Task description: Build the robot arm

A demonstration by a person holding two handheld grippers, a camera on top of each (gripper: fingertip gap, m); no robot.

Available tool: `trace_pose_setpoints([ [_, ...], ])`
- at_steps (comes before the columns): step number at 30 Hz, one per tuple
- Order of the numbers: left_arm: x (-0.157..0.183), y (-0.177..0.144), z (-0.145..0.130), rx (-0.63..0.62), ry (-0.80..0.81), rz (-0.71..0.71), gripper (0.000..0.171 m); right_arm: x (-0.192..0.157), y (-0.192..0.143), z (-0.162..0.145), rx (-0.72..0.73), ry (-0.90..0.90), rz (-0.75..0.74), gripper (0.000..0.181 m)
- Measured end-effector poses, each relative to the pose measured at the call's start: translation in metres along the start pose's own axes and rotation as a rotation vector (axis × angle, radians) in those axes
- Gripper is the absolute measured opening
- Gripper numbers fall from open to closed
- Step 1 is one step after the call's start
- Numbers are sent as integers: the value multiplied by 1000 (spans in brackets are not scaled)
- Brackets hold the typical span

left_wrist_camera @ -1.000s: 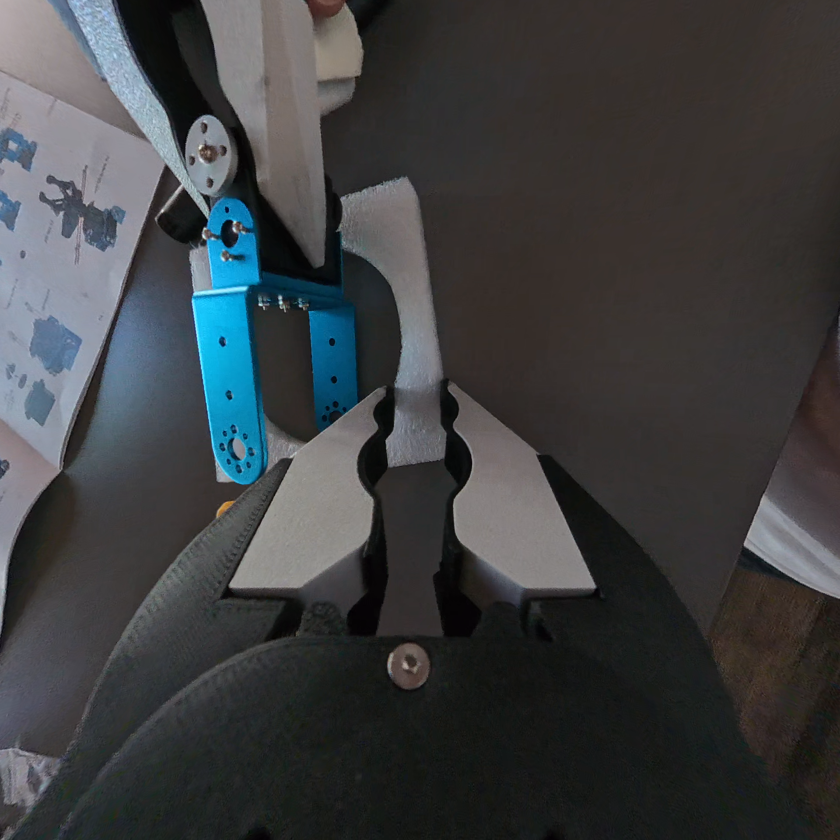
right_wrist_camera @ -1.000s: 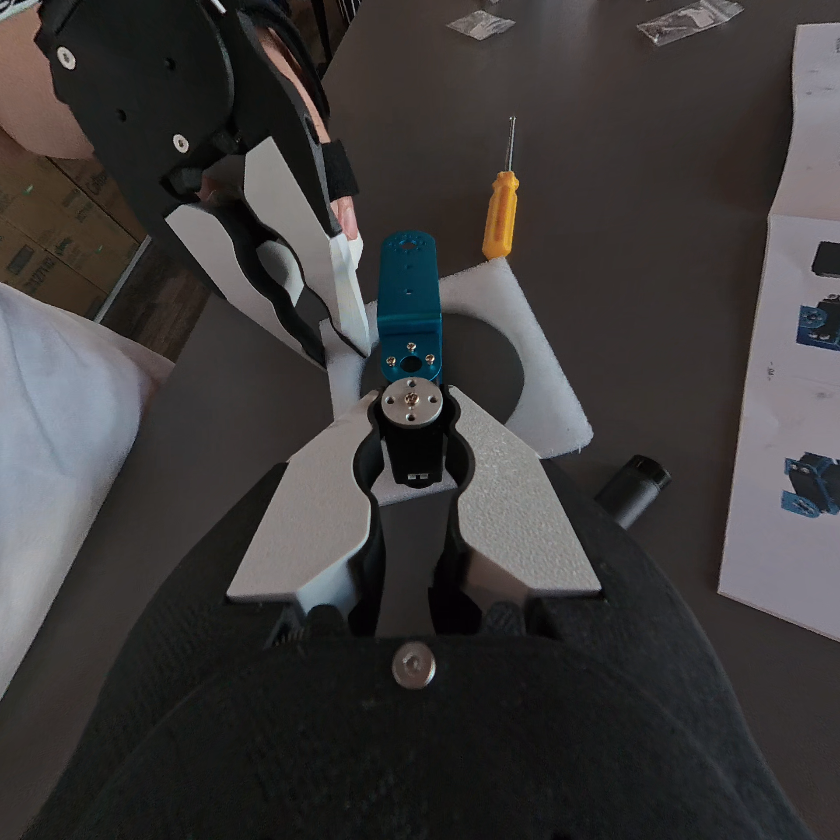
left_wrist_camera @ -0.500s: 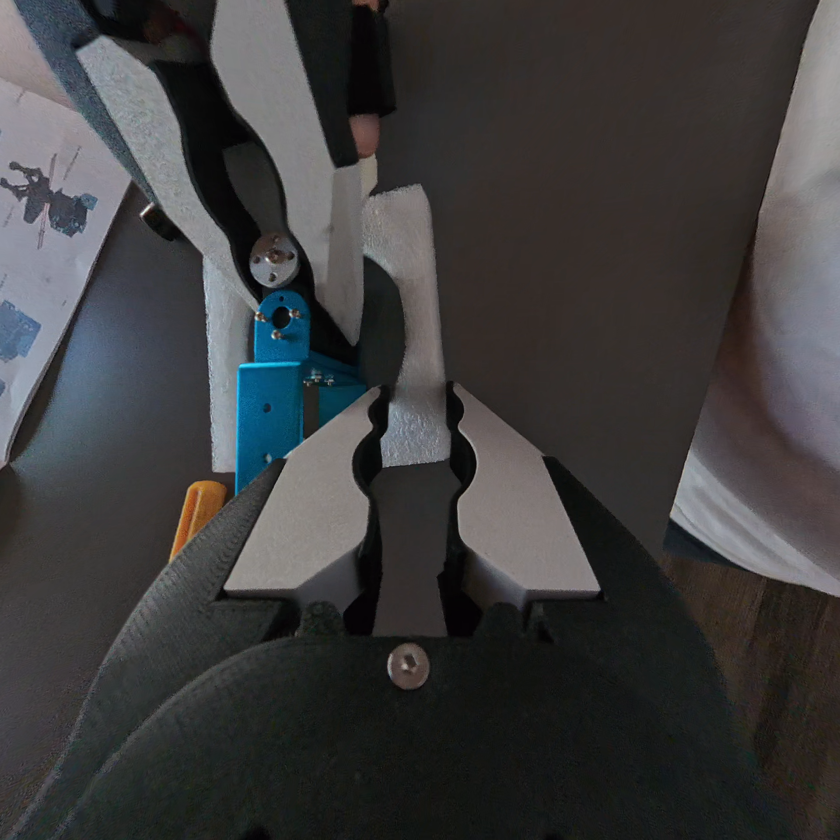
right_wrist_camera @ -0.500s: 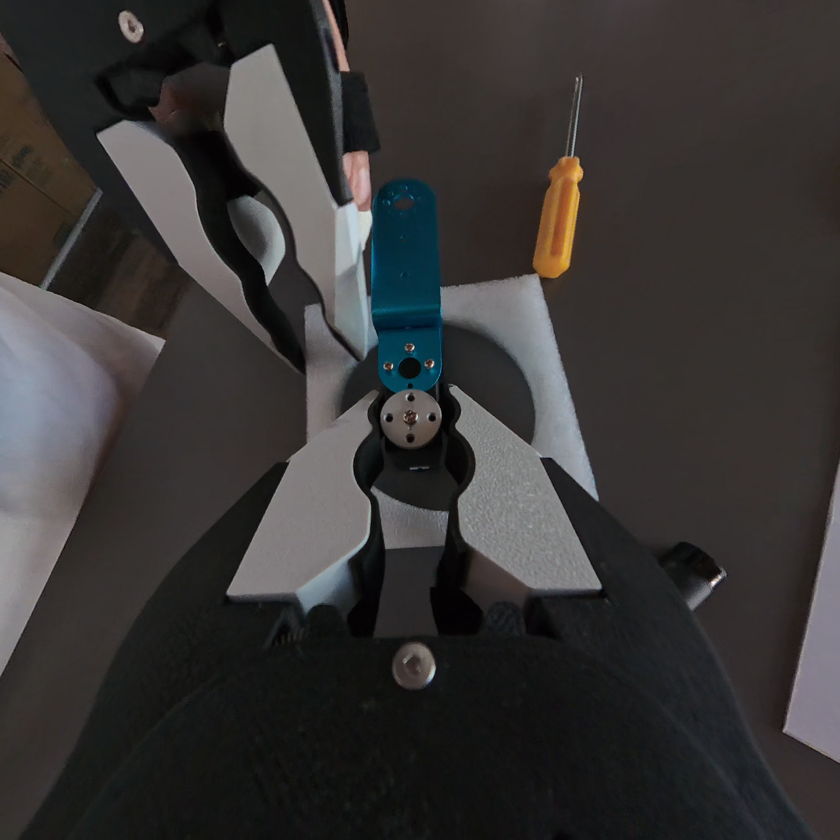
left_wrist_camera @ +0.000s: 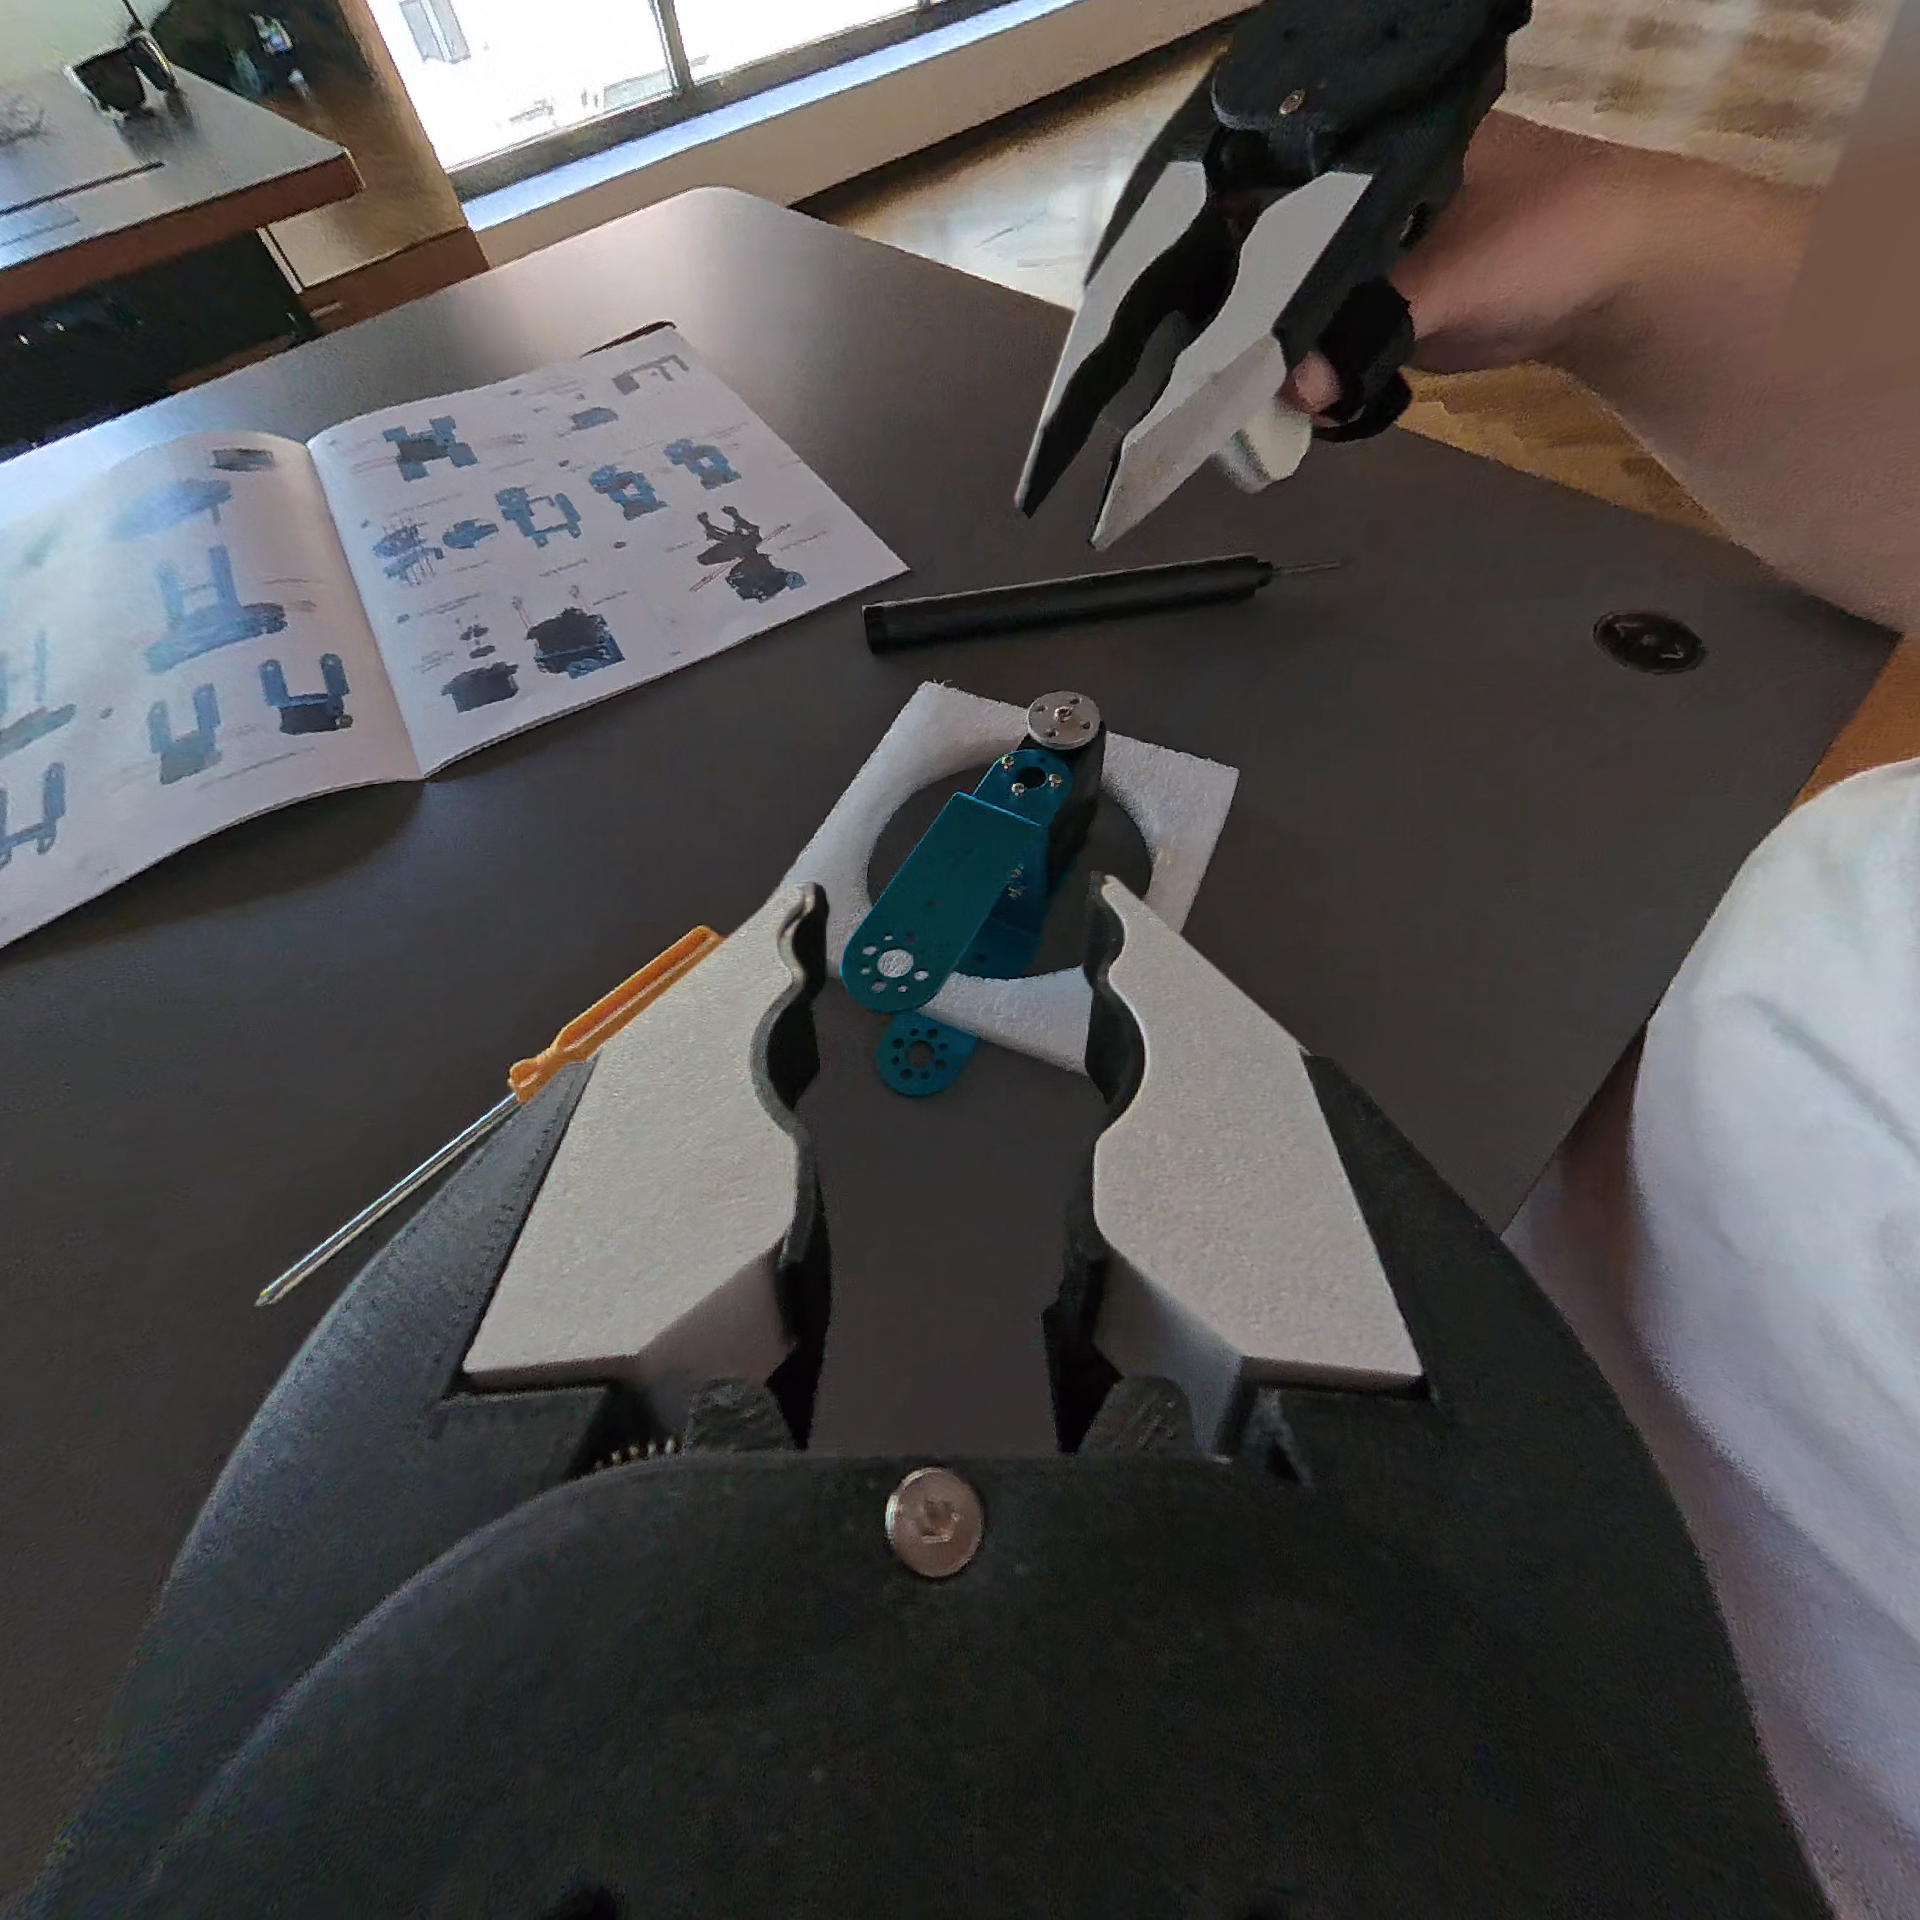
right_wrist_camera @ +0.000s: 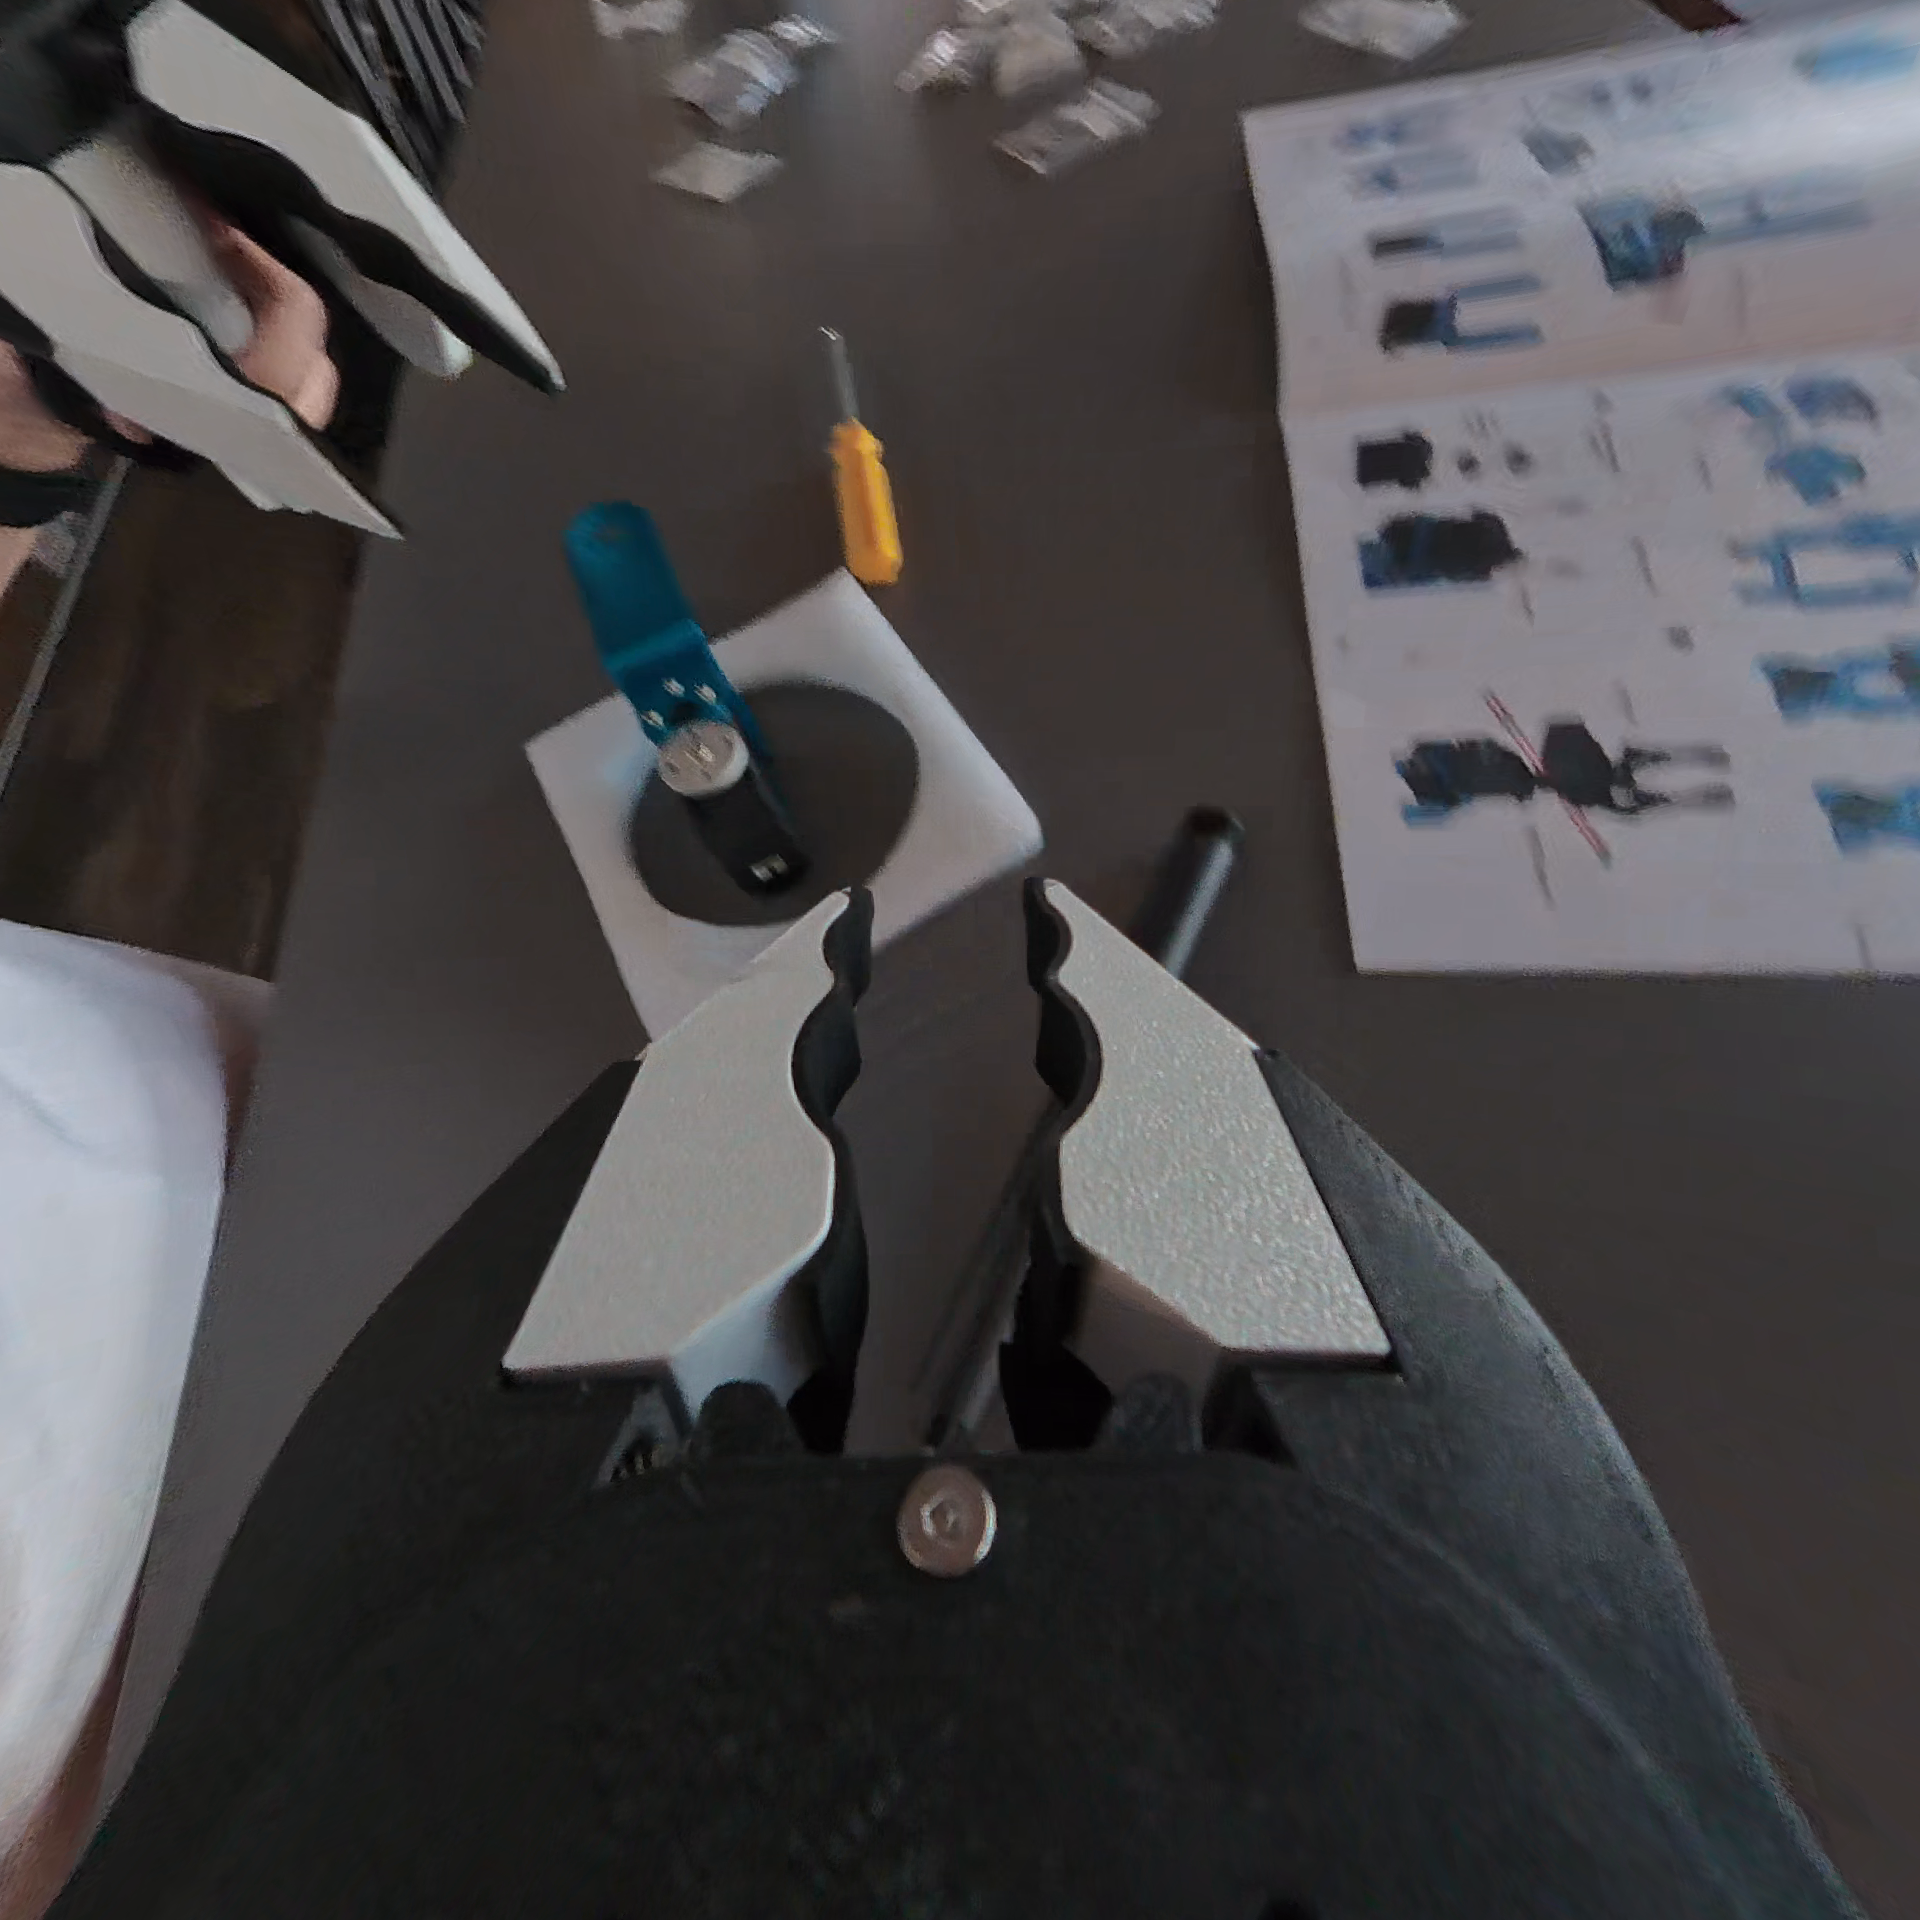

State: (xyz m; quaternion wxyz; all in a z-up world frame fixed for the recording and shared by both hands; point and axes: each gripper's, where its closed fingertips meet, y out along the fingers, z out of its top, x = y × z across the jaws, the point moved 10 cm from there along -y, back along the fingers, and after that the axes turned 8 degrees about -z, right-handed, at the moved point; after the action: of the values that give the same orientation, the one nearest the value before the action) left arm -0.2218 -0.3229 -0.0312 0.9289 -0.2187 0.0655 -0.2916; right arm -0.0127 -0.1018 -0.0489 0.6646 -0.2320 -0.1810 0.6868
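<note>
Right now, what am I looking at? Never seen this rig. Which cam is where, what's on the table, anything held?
These are two hand-held two-finger grippers, each with a camera looking along its fingers. One view comes from the left gripper, the other from the right gripper; each also shows the other gripper farther off. Both are open and hold nothing.

On the dark table lies a white foam pad with a round hole. A blue metal bracket joined to a small black motor rests on it. Nearby: an orange screwdriver, a black screwdriver, an open instruction booklet and small plastic bags.
</note>
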Motion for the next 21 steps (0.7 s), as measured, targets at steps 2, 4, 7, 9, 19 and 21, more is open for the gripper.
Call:
trace_pose_setpoints([
  [2,-6,5,-3,-24,-15,-19,52,7,-3,-13,-57,37,-45,35],
  [4,-12,12,-6,-67,-35,-61,46,11,-3,-25,-127,73,-77,40],
  [7,-20,21,-7,-71,-24,-111,36,12,0,-36,-200,106,-128,45],
  [9,-23,26,-5,-89,-22,-139,32,11,4,-38,-232,112,-156,45],
  [19,-32,30,-5,-107,3,-141,22,0,14,-38,-248,99,-303,20],
  [21,-32,29,-2,-94,7,-162,34,-2,12,-40,-242,101,-301,23],
])
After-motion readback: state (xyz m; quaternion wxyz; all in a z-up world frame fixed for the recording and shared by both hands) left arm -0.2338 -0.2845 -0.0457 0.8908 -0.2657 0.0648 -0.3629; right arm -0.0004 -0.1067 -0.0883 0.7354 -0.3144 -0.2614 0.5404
